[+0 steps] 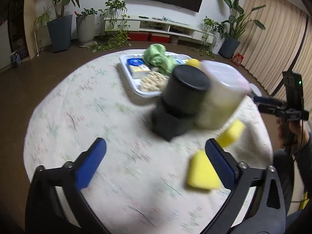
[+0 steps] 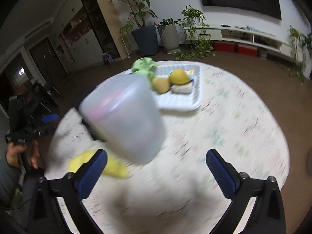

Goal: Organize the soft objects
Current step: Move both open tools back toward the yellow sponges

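Observation:
Two yellow sponges lie on the round table: one (image 1: 201,172) beside my left gripper's right finger, one (image 1: 232,133) further back. My left gripper (image 1: 156,156) is open and empty above the table. A black container (image 1: 181,99) and a translucent white tub (image 1: 222,95) stand ahead of it. My right gripper (image 2: 156,165) is open and empty; the tub (image 2: 124,119) is just ahead, a yellow sponge (image 2: 115,167) behind its left finger. A white tray (image 2: 181,101) at the back holds a green cloth (image 1: 159,58), yellow soft toys (image 2: 178,76) and packets. Both views are blurred.
The table (image 1: 97,117) has a pale patterned cloth and drops off to brown floor all round. The right gripper shows at the left view's right edge (image 1: 273,105). Potted plants and a low TV cabinet stand along the far wall.

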`<state>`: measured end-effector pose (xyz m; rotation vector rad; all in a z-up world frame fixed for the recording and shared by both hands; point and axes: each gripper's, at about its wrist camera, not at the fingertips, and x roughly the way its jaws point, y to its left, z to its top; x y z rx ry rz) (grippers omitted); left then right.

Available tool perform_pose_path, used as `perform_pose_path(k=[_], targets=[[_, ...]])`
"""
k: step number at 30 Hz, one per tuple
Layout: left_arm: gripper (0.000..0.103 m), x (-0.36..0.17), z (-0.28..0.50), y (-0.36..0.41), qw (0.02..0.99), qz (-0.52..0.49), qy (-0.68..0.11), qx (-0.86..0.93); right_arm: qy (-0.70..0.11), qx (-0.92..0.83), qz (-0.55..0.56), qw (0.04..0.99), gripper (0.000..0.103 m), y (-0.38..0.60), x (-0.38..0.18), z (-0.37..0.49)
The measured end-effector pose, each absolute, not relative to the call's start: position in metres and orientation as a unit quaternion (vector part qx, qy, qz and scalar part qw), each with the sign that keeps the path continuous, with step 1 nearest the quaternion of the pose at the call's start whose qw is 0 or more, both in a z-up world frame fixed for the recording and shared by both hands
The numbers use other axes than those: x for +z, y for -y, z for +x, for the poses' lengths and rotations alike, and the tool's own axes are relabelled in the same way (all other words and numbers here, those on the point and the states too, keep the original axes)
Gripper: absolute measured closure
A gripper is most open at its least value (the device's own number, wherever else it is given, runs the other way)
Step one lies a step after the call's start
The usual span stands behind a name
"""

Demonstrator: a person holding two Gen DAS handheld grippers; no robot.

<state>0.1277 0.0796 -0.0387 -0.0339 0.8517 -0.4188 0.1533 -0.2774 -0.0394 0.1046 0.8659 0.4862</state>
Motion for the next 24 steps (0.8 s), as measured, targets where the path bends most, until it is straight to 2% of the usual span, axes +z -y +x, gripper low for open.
perform_pose_path(k=[5,10,24], targets=[[0.000,-0.042,0.086,-0.060,0.899,-0.025,-0.397,-0.186,-0.404,0.224,0.077,0.883,0.000,0.259,-0.045,0.110],[0.000,-0.062,0.065,-0.027,0.898,0.013,-0.406,-0.168,-0.400,0.199,0.052,0.893,0.000,0.234,-0.054,0.088],[0.000,-0.098,0.084,0.008,0.890,0.046,-0.432,-0.140,-0.422,0.180,0.038,0.888,0.000,0.193,-0.090,0.101]])
